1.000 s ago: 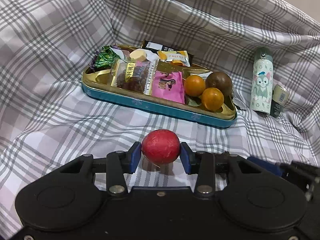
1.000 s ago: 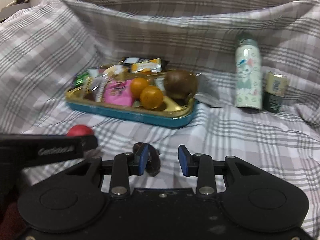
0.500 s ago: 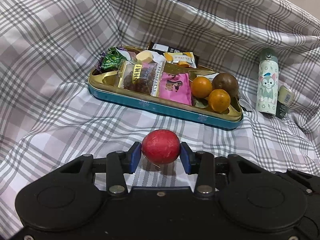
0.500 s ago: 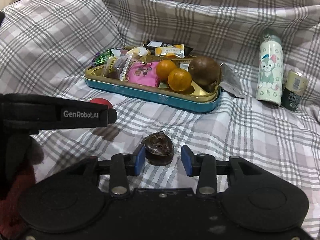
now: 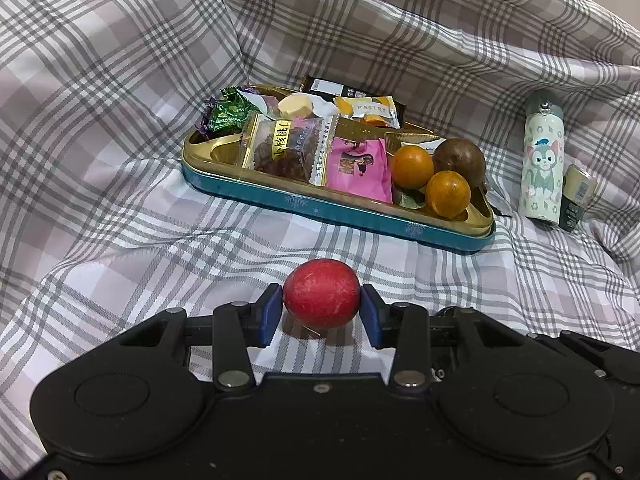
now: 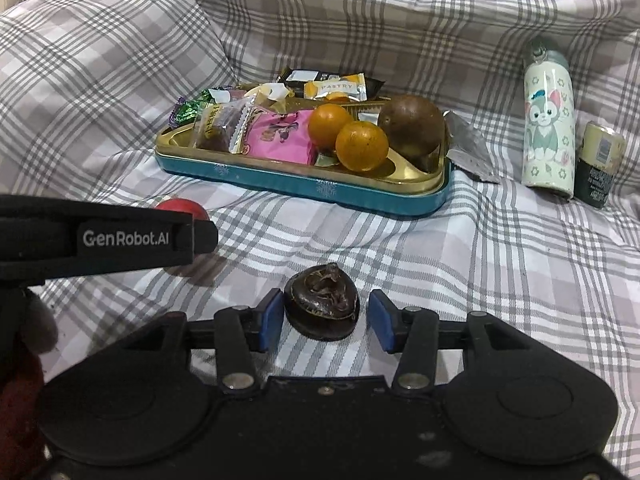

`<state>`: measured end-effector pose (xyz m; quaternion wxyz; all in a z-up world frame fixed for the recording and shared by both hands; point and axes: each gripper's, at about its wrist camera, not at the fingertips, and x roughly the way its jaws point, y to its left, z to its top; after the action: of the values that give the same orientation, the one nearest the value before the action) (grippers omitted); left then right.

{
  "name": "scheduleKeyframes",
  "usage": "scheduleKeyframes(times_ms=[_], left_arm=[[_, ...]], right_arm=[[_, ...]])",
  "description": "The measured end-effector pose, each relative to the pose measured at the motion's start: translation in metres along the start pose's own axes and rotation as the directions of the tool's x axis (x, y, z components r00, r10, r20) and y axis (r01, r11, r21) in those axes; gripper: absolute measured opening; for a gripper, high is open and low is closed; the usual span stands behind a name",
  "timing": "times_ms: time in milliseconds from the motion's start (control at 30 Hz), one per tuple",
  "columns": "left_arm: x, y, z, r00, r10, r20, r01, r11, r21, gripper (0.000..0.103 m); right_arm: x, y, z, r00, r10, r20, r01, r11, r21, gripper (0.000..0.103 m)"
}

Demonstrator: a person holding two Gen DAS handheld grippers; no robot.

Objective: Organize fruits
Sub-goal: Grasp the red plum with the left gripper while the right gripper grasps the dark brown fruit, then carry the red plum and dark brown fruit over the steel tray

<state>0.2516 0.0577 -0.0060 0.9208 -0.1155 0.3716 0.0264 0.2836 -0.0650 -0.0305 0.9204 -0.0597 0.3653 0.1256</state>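
Observation:
My left gripper (image 5: 320, 310) is shut on a red round fruit (image 5: 320, 292), held just above the checked cloth. In the right wrist view that red fruit (image 6: 184, 206) peeks out behind one of the left gripper's fingers (image 6: 120, 240). A dark wrinkled fruit (image 6: 322, 300) lies on the cloth between the jaws of my right gripper (image 6: 322, 318), which are opening; the right pad stands clear of it. Behind is a teal tin tray (image 5: 340, 210) with a gold inside. It holds two oranges (image 5: 412, 166) and a brown round fruit (image 5: 460, 160) at its right end.
Wrapped snacks (image 5: 356, 164) fill the tray's left and middle. A cartoon-cat bottle (image 5: 542, 160) and a small jar (image 5: 578, 196) stand to the tray's right, and a foil wrapper (image 6: 470, 152) lies beside the tray. Folds of cloth rise behind and to the left.
The right gripper's jaws have widened around the dark fruit, which now rests on the cloth between them. The left gripper keeps its hold on the red fruit.

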Motion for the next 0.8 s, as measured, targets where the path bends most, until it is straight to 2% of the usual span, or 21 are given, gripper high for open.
scheduleKeyframes(times_ms=[67, 200, 300, 633, 800], left_arm=[[-0.002, -0.001, -0.001, 1.000, 0.000, 0.005, -0.001, 1.000, 0.012, 0.050], [-0.004, -0.003, -0.004, 1.000, -0.006, 0.008, 0.006, 0.999, 0.036, 0.050], [-0.010, -0.006, -0.009, 1.000, -0.016, 0.013, 0.015, 0.997, 0.070, 0.050], [-0.063, -0.024, -0.020, 0.995, -0.093, 0.047, 0.085, 0.984, 0.154, 0.050], [-0.099, -0.030, -0.039, 0.994, -0.108, 0.024, 0.101, 0.975, 0.199, 0.050]], right_arm=[[0.000, 0.001, 0.000, 1.000, -0.001, 0.003, 0.002, 1.000, -0.010, 0.042], [-0.007, -0.004, -0.001, 0.999, -0.041, 0.013, 0.041, 0.999, 0.012, 0.042], [-0.020, -0.017, 0.000, 0.999, -0.048, 0.017, 0.046, 0.997, 0.069, 0.042], [-0.098, -0.034, -0.017, 0.993, -0.075, 0.091, 0.062, 0.988, 0.142, 0.042], [-0.137, -0.034, -0.033, 0.990, -0.069, 0.121, 0.051, 0.987, 0.152, 0.042]])
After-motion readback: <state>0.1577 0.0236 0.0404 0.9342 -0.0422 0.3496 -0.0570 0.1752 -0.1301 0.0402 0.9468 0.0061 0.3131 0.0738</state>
